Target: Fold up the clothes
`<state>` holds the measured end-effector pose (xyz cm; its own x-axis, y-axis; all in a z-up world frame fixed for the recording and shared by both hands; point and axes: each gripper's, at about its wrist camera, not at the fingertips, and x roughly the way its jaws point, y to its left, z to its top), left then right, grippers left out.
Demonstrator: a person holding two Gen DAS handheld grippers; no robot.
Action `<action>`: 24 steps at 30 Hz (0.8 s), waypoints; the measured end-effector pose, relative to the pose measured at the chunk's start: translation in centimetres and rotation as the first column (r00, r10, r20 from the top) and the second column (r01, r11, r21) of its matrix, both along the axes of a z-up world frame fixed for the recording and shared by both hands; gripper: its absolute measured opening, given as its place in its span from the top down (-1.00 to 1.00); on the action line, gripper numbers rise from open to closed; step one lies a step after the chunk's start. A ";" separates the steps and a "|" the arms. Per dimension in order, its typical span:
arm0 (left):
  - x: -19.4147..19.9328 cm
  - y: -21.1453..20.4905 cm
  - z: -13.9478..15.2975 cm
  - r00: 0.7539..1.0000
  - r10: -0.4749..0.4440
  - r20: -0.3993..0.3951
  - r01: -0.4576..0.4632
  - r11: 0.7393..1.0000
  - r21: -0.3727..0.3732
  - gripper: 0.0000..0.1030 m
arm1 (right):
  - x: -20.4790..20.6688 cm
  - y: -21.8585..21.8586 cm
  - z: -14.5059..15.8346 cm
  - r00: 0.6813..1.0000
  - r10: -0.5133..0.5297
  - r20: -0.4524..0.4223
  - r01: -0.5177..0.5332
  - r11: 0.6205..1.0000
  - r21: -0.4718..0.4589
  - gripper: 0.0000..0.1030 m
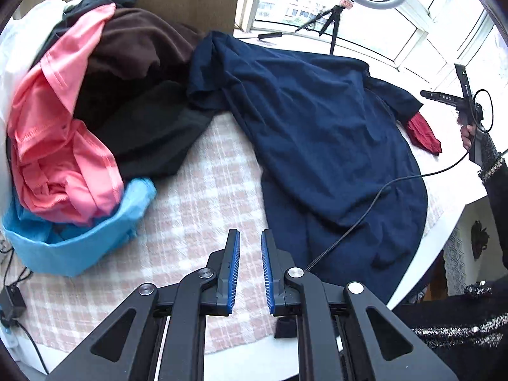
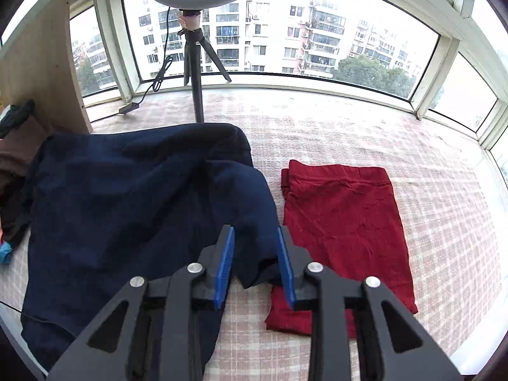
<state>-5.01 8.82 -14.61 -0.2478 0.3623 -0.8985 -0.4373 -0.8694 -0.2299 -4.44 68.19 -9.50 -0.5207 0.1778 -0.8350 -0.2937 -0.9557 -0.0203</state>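
Observation:
A navy T-shirt (image 1: 317, 133) lies spread and rumpled across the checked tablecloth (image 1: 197, 197). My left gripper (image 1: 250, 233) hovers over bare cloth just left of the shirt's hem, its jaws a little apart with nothing between them. In the right wrist view the navy T-shirt (image 2: 127, 206) fills the left half, and my right gripper (image 2: 254, 230) stands open over its sleeve end, pads clear of the fabric. A folded dark red garment (image 2: 343, 222) lies flat just to the right. The left wrist view shows the right gripper (image 1: 444, 95) in a hand above the red garment (image 1: 424, 133).
A heap of clothes sits at the left: pink (image 1: 57, 133), brown (image 1: 136, 54), black (image 1: 152, 133), light blue (image 1: 79, 241). A ring light on a tripod (image 2: 193, 63) stands by the windows. A black cable (image 1: 365, 216) trails over the shirt. A wooden panel (image 2: 38, 79) borders the left.

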 end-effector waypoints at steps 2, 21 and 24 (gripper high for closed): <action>1.7 0.9 -1.4 0.998 -0.040 0.044 0.041 0.999 -0.012 0.57 | 2.9 -1.9 0.2 0.997 0.080 0.022 -0.080 0.997 0.016 0.27; 2.9 1.2 -1.9 0.989 -0.102 0.111 0.083 0.983 0.161 0.96 | 13.5 -11.5 -10.5 0.982 0.179 0.064 -0.161 0.961 -0.225 0.78; 2.6 -1.4 -0.5 0.997 -0.049 0.061 0.042 0.992 0.121 0.95 | 13.4 -12.0 -9.2 0.984 0.172 0.044 -0.159 0.966 -0.206 0.97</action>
